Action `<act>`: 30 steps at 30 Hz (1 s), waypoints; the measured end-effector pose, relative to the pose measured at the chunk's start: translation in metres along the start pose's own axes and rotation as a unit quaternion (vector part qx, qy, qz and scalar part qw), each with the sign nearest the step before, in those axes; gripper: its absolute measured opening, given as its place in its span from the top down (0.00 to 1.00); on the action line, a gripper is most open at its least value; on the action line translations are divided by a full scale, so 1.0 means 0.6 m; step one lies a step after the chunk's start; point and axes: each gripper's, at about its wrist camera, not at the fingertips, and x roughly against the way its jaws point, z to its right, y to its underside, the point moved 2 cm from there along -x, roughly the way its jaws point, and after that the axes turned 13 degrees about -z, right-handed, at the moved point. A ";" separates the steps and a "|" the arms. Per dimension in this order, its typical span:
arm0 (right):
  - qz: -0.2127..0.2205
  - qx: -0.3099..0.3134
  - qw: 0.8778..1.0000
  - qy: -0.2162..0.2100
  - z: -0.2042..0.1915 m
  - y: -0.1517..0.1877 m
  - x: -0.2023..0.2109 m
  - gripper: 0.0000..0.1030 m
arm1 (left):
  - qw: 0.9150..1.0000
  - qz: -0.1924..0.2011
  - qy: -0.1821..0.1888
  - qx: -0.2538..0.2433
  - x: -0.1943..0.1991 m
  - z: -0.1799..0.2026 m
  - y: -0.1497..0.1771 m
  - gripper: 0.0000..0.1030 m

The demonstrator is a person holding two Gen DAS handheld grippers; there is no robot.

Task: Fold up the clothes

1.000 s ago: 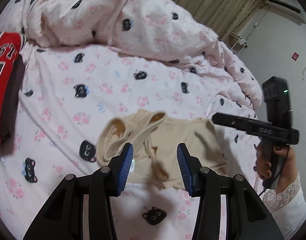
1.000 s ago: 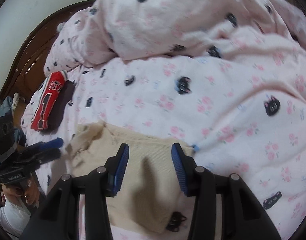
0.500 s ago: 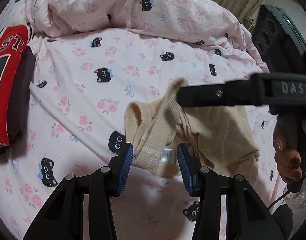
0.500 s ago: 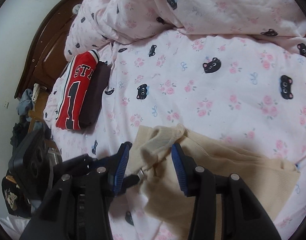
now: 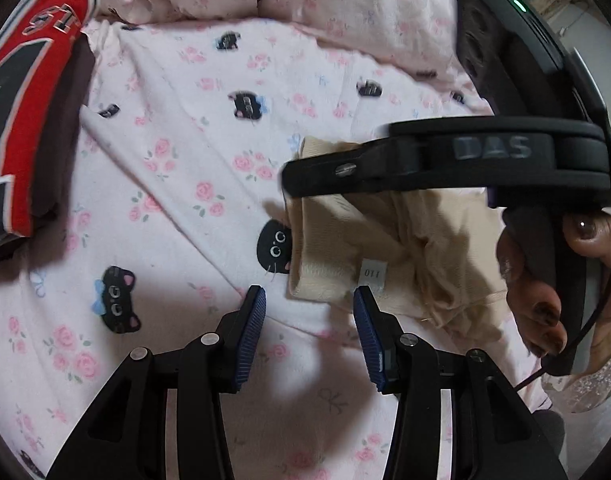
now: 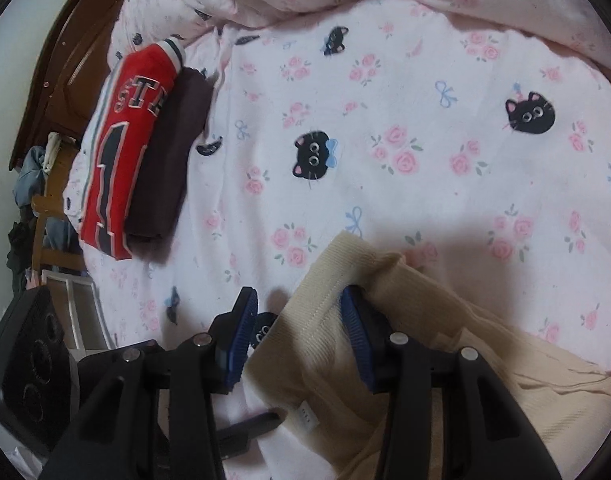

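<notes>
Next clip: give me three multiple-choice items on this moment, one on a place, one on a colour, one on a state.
1. Where does the red jersey lie?
A. On a dark folded garment
B. On the floor
C. Under the beige garment

2. What colour are the pads on the gripper fingers?
A. Green
B. Blue
C. Yellow

3. How is the left gripper?
A. Shut on the jersey
B. Shut on the quilt
C. Open, beside the beige garment

Answers: 1 A, the jersey overlaps the dark cloth; 2 B, ribbed blue pads show; 3 C, a wide gap shows between its fingers.
</notes>
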 end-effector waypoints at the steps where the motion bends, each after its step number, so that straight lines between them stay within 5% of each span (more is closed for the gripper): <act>1: 0.010 0.002 1.000 -0.008 0.000 0.004 0.015 0.55 | 1.000 0.008 0.004 -0.001 0.009 0.001 0.001 0.61; 8: 0.084 -0.008 0.996 -0.032 0.047 0.072 0.162 0.50 | 0.992 0.091 0.025 -0.088 0.054 0.079 0.013 0.60; 12: 0.098 -0.041 0.994 -0.013 0.116 0.128 0.223 0.50 | 0.983 0.085 0.015 -0.163 0.018 0.164 0.027 0.60; 19: 0.082 -0.110 0.991 0.002 0.239 0.213 0.237 0.49 | 0.951 0.053 -0.042 -0.303 -0.073 0.319 0.051 0.60; 27: 0.065 -0.139 0.988 -0.011 0.300 0.253 0.208 0.48 | 0.933 0.013 -0.071 -0.353 -0.137 0.381 0.076 0.59; 30: 0.060 -0.139 0.988 -0.016 0.309 0.260 0.198 0.48 | 0.929 0.010 -0.098 -0.357 -0.156 0.383 0.078 0.51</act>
